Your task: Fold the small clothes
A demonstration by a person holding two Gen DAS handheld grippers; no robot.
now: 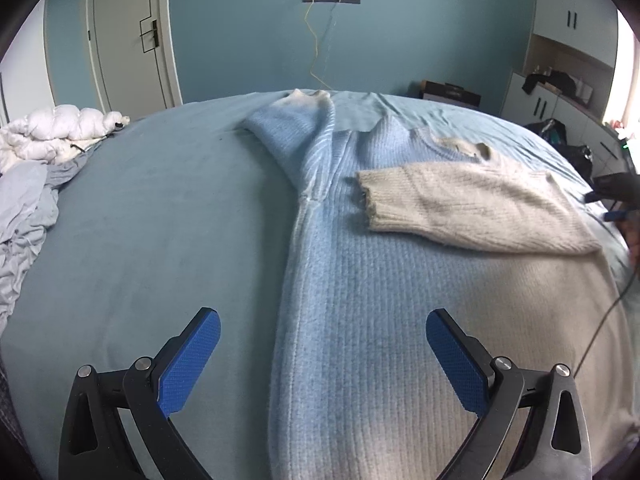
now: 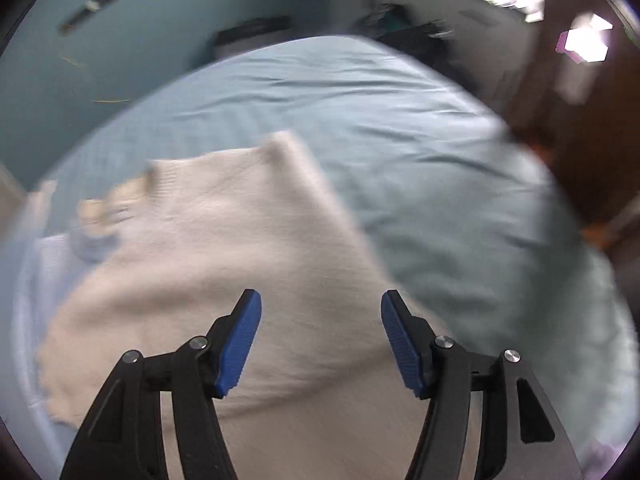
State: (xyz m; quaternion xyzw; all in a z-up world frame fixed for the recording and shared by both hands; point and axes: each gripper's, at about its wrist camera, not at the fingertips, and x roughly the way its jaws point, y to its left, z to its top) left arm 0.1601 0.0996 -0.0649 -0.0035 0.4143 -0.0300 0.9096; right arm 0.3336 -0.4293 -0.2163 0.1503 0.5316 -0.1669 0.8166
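Note:
A knit sweater (image 1: 372,280), light blue fading to cream, lies flat on the bed. Its cream right sleeve (image 1: 472,208) is folded across the chest, while the blue left sleeve (image 1: 304,140) stretches away toward the far edge. My left gripper (image 1: 322,328) hovers open over the sweater's lower body, nothing between its blue pads. In the blurred right wrist view the cream part of the sweater (image 2: 224,264) fills the lower left. My right gripper (image 2: 320,320) stands open above it, holding nothing. That right gripper also shows as a dark shape (image 1: 616,196) at the sweater's right edge.
The bed has a pale blue sheet (image 1: 152,220). A white puffy jacket (image 1: 52,128) and crumpled grey cloth (image 1: 24,216) lie at its left edge. A door (image 1: 128,36), blue wall and cabinets (image 1: 560,92) stand behind. A cable (image 1: 600,328) trails at the right.

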